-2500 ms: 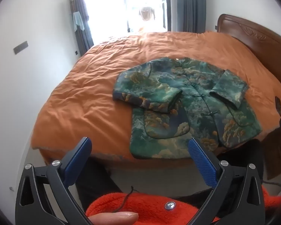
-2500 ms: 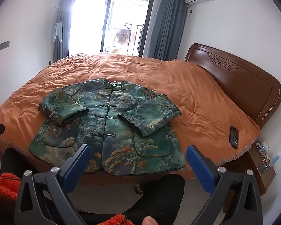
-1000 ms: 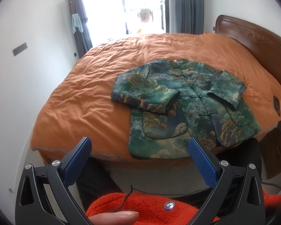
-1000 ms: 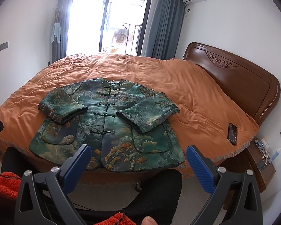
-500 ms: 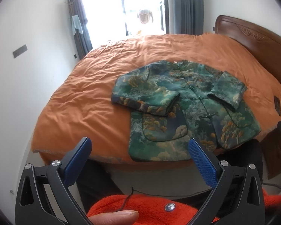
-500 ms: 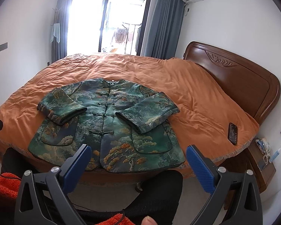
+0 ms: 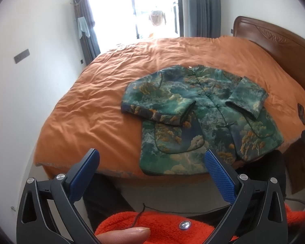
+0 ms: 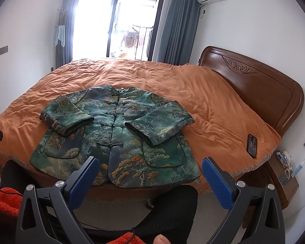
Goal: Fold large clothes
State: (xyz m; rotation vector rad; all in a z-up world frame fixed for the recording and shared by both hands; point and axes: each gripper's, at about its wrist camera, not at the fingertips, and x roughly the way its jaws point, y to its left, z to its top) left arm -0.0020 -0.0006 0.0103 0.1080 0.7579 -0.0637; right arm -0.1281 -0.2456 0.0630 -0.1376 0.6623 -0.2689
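The green brocade jacket (image 8: 116, 134) with orange cloud-and-tree patterning lies face up near the foot edge of the bed, its hem at the edge, both sleeves folded across the chest, 2 rounded patch pockets showing and knot buttons closed down the front. The rumpled orange duvet (image 8: 203, 105) beneath meets a carved wooden headboard (image 8: 254, 85). A dark phone (image 8: 252, 145) lies near the bedside edge. The left gripper (image 7: 150, 168) and right gripper (image 8: 149, 171) hang short of the bed, blue ribbed pads spread wide, holding nothing.

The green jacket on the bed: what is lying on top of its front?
Both sleeves lie folded across the front of the green jacket. The knot buttons stay visible between them. The chest areas under the sleeves are covered and cannot be seen.
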